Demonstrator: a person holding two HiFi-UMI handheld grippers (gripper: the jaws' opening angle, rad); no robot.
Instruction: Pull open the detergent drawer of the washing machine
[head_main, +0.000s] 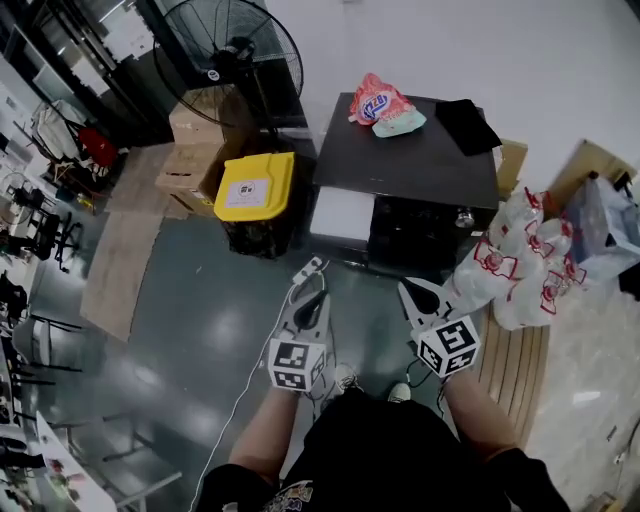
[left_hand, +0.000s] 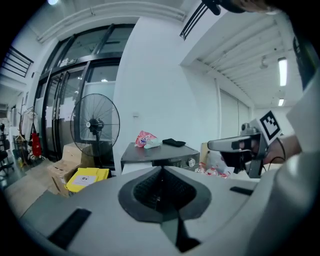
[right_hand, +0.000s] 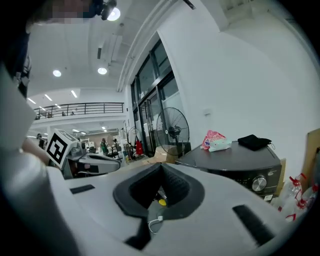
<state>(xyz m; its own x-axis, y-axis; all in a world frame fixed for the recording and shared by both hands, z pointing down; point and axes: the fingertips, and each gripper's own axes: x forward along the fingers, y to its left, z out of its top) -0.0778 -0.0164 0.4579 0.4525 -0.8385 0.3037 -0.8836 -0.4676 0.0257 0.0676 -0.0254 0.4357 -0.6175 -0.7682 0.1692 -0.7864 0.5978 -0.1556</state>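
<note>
Apparently illegible pink packet (head_main: 378, 103) atop washing machine (head_main: 420, 160), left tool (left_hand: 161, 169), right tool (right_hand: 161, 166) clenched empty

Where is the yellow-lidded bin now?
In the head view, the yellow-lidded bin stands on the floor left of the washing machine, beside cardboard boxes.

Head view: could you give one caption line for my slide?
Left gripper and right gripper, both shut and empty, held in front of the dark washing machine.

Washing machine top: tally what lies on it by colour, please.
Pink packet: 1
Pale green packet: 1
Black cloth: 1
Total on the washing machine: 3
</note>
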